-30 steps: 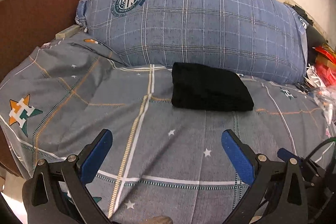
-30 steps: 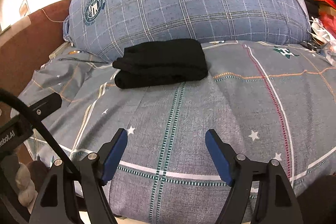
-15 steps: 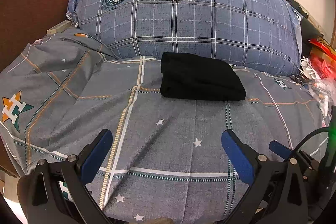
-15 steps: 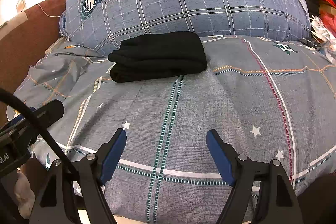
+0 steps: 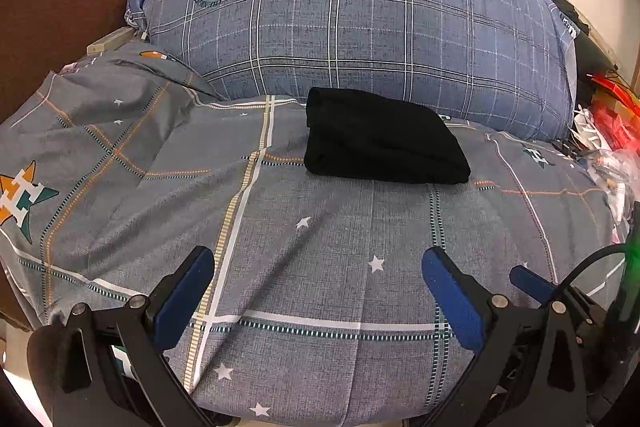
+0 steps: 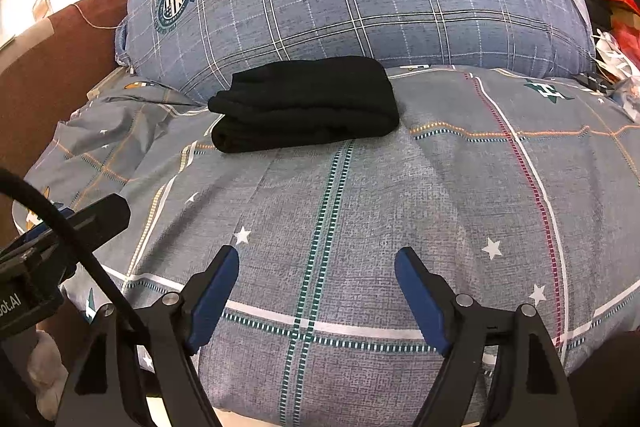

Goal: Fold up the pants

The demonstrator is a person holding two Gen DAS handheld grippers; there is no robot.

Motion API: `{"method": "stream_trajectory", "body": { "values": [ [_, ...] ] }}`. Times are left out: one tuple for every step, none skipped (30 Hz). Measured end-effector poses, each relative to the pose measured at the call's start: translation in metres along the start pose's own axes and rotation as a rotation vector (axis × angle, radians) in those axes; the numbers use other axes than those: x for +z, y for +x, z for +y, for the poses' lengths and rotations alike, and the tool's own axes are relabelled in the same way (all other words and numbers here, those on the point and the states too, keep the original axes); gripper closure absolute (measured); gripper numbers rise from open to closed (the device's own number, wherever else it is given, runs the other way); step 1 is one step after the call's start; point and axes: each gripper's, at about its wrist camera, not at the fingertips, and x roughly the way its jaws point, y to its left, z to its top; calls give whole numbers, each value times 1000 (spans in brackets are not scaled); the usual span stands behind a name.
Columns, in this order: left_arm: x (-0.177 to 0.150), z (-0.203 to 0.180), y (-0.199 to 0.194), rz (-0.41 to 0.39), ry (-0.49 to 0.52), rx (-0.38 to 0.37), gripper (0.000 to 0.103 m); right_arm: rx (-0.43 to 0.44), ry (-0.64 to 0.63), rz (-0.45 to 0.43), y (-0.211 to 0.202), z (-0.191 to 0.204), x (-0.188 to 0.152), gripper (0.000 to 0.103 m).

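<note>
Here, left gripper (image 5: 318, 289) and right gripper (image 6: 317, 289) fingers spread wide, empty, well short of folded pants (image 5: 380, 143).

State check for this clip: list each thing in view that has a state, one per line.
black pants: folded into a compact bundle, lying on the bedspread against the pillow.
left gripper: open, nothing between its fingers.
right gripper: open, empty, short of the pants.
bedspread: spread out, wrinkled at the left.
plaid pillow: plump, lying behind the pants.
</note>
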Motion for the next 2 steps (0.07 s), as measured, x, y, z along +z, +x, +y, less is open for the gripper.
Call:
{"method": "stream_trajectory", "body": {
  "values": [
    [0,0,0,0,1,-2,0,1,0,2,0,1,0,18],
    [0,0,0,2,1,-4,0,2,0,3,1,1,-1,18]
  ]
}}
